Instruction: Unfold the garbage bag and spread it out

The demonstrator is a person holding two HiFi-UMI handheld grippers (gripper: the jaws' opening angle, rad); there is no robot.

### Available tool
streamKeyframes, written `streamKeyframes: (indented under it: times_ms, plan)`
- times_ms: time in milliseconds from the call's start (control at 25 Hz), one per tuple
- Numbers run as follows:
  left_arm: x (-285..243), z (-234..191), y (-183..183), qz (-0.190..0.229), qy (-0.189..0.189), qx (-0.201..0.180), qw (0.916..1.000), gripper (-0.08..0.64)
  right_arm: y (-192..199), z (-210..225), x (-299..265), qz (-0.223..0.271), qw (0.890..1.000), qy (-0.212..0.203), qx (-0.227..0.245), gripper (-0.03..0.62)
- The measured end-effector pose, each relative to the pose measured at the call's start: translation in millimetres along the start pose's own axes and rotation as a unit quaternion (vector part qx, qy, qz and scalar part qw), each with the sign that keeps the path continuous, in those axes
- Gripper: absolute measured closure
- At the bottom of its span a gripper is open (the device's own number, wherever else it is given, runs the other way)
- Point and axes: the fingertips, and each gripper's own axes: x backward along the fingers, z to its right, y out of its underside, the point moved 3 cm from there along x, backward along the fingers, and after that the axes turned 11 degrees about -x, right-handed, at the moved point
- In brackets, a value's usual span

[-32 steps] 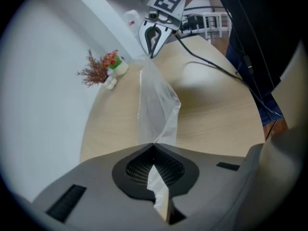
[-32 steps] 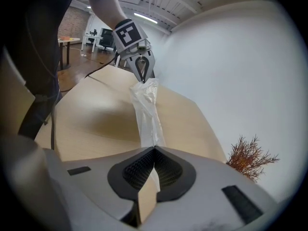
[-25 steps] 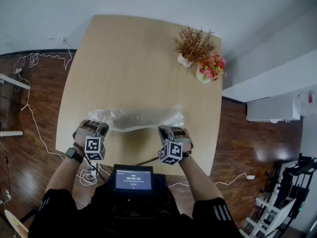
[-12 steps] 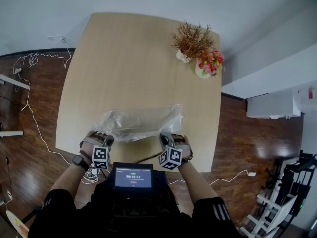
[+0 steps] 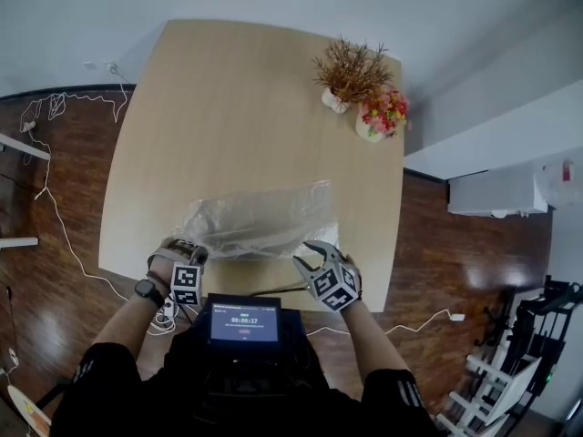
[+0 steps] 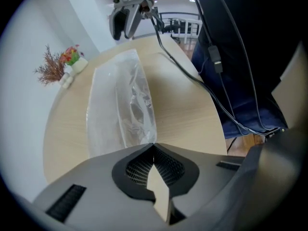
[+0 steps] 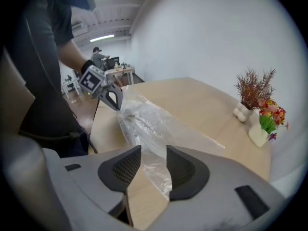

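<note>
Clear garbage bag (image 5: 260, 221) sits on the desk (image 5: 237, 107) close to the near edge. It's mostly spread flat but still pretty crinkled, with its near side bunched up. The left hand-held gripper (image 6: 154, 147) has its jaws pinched together on the bag's near left corner, and the plastic runs straight out from the tips. The right hand-held gripper (image 7: 154, 153) is over the near right corner. Its jaws have just been opening and now stand apart, with the bag's edge lying loose between them, not squeezed. At the far right corner of the desk there's a dried twig arrangement (image 5: 351, 76) and a little pot of colourful flowers (image 5: 383, 116).
</note>
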Motion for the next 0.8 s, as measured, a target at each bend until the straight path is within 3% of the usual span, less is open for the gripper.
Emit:
streamKeyframes:
  times_ms: [160,280,440,600,800]
  plan:
    - [-3.7,3.5,0.0,0.002,0.0,0.002,1.0,0.558,-39.0,21.0,29.8,0.032,0.999,0.017,-0.001,0.397]
    - [-5.5,4.2,0.2,0.002,0.001,0.004,1.0,0.558,-53.2,36.9,21.4,0.026,0.999,0.014,0.017,0.397]
    - [-5.0,2.3,0.5,0.0,-0.001,0.005,1.0,0.558,-42.3,46.8,-28.0,-0.038,0.996,-0.026,0.073,0.399]
    - [-1.0,6.3,-4.5,0.004,0.006,0.018,0.9998,0.558,-21.4,43.5,-74.5,-0.117,0.981,-0.075,0.138,0.36]
    - [-2.6,11.5,-3.4,-0.002,0.01,0.027,0.9996,0.557,0.4,48.3,-105.0,-0.171,0.969,-0.098,0.153,0.339]
